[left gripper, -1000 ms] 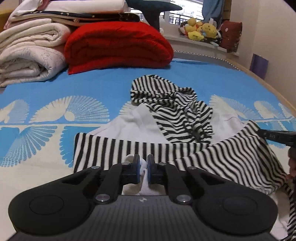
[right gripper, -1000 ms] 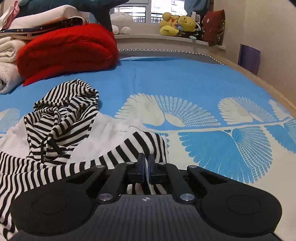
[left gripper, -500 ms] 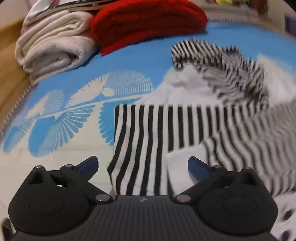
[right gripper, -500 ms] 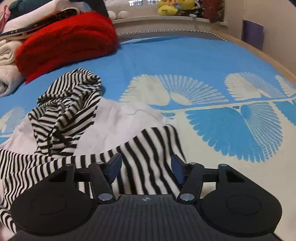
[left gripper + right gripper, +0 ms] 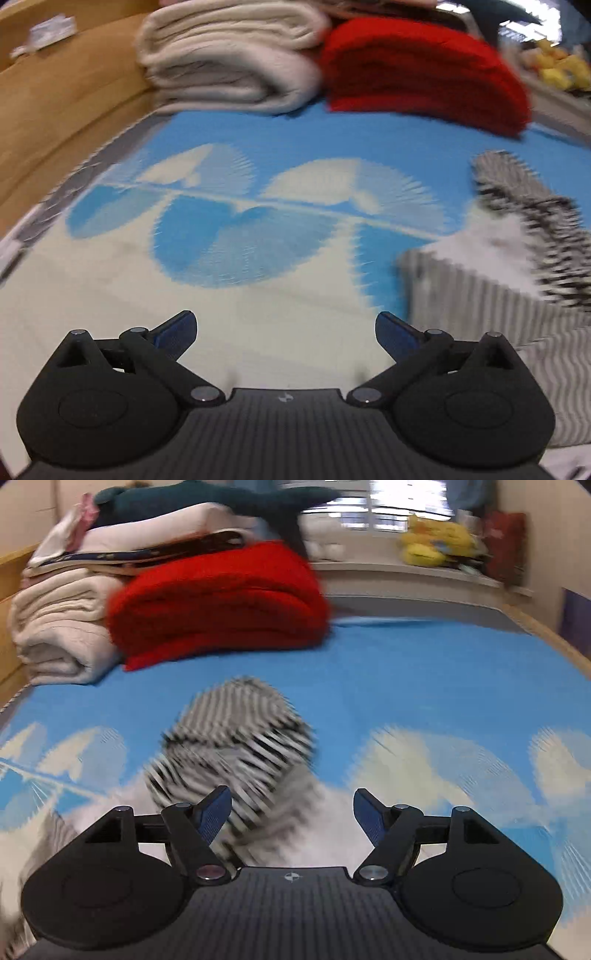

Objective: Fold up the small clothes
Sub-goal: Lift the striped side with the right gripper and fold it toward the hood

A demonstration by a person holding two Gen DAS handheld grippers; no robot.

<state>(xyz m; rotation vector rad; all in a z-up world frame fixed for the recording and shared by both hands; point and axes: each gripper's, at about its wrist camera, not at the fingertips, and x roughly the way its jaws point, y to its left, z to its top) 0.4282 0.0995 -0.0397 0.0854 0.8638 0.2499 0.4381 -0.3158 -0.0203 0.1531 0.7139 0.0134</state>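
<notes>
we hold the left gripper [image 5: 286, 334] with its two blue-tipped fingers [image 5: 177, 330] spread wide apart and nothing between them; beneath it we see only the pale, cream part of the bedspread [image 5: 258, 325]. the striped hoodie [image 5: 517, 266] lies off to the right of this gripper, not touching it, its black-and-white stripes and white body smeared by motion blur, so we cannot make out its folds. we hold the right gripper [image 5: 291, 816] spread apart as well, gripping nothing, and in its view the hoodie [image 5: 236, 738] sits straight ahead on the blue and white bedspread [image 5: 424, 686], with the striped hood bunched up toward the far side and the white cloth running down under the left finger [image 5: 214, 818]; we cannot tell whether that finger touches the cloth. at the head of the bed we see a folded red blanket [image 5: 218, 602] beside a stack of cream blankets [image 5: 59, 631], the two touching. a dark teal plush toy [image 5: 221, 498] lies on top of the stack, and yellow plush toys [image 5: 436, 546] sit on the window ledge. a wooden bed frame [image 5: 55, 110] runs along the left edge in the left view.
</notes>
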